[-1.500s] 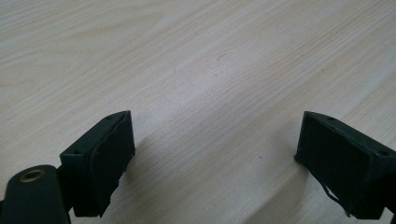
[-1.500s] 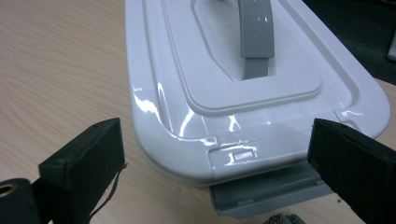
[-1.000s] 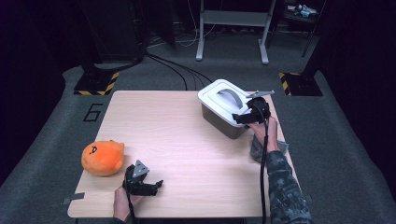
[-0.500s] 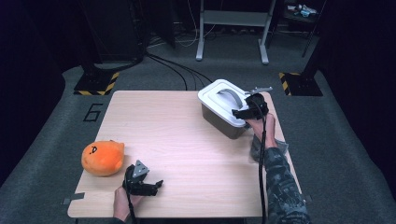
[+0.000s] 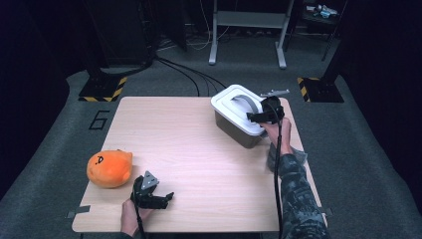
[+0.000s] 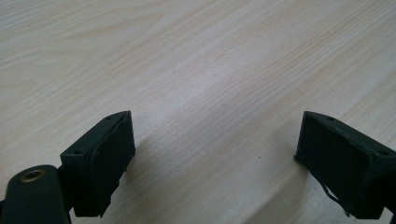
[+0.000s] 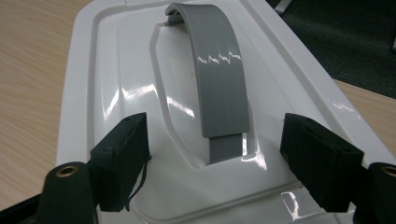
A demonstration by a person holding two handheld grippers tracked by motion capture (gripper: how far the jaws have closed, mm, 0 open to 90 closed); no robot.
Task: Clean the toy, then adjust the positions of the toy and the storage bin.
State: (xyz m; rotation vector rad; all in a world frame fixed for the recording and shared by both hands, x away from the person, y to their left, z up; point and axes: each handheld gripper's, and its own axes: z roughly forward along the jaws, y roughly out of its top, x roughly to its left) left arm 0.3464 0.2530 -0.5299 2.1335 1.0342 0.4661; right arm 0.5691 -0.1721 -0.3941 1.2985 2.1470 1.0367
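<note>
Forward over the white lid (image 5: 234, 107) has come the right tool (image 7: 215, 154), jaws closing yet apart astride its grey handle (image 7: 219, 84); left tool (image 6: 212, 154) gapes, empty.

text: "6" | on: grey floor mat (image 5: 74, 129) left of table (image 5: 189, 144) | other text: none

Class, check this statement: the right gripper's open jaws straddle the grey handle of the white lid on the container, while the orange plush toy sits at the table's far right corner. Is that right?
Not quite. The high view shows the orange plush toy at the table's near left corner, beside the left gripper. The rest holds: the right gripper's open jaws, which have just been closing, straddle the grey handle of the white lid without touching it.
</note>
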